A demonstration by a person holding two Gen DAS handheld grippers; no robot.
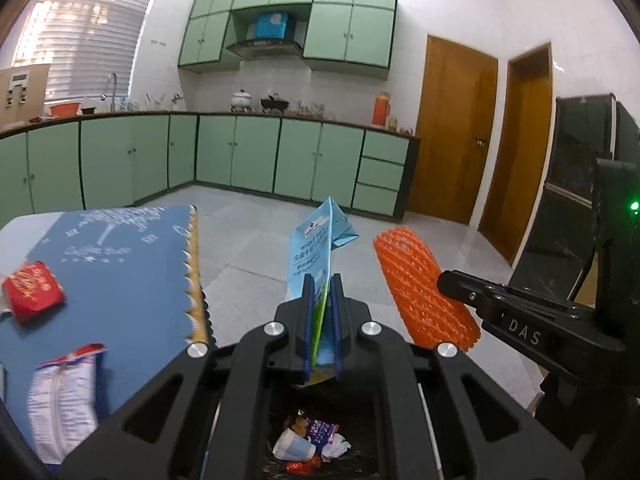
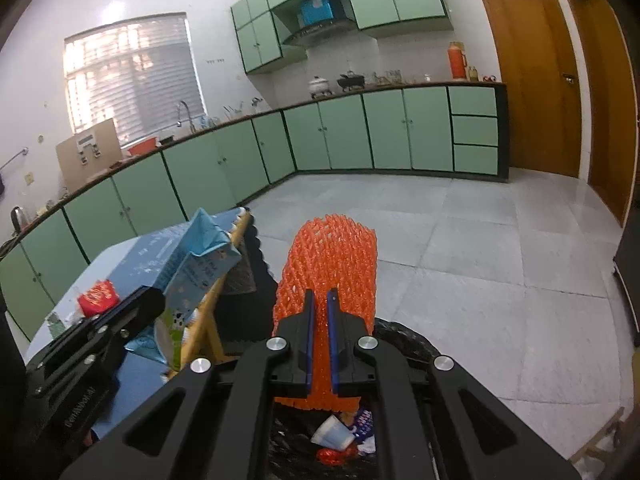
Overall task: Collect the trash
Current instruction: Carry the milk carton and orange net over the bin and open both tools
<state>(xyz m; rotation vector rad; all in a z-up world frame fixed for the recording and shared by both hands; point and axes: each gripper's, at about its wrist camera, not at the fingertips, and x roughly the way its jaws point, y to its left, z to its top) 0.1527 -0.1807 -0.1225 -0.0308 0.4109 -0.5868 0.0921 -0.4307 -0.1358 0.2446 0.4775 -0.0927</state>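
Observation:
My left gripper (image 1: 322, 280) is shut on a flattened blue milk carton (image 1: 314, 244), held upright over a black-lined trash bin (image 1: 280, 408); the carton also shows in the right wrist view (image 2: 200, 264). My right gripper (image 2: 320, 298) is shut on an orange foam fruit net (image 2: 332, 256), held over the same bin (image 2: 412, 340); the net also shows in the left wrist view (image 1: 424, 288). The bin holds a paper cup (image 2: 332, 434) and wrappers. On the table's blue mat (image 1: 120, 272) lie a red packet (image 1: 34, 290) and a white-and-red wrapper (image 1: 64, 396).
The table's edge (image 2: 208, 320) stands just left of the bin. Grey tiled floor (image 2: 480, 260) stretches beyond. Green cabinets (image 1: 240, 156) line the far walls, with wooden doors (image 1: 452, 128) at the right and a dark cabinet (image 1: 568, 200) near the right.

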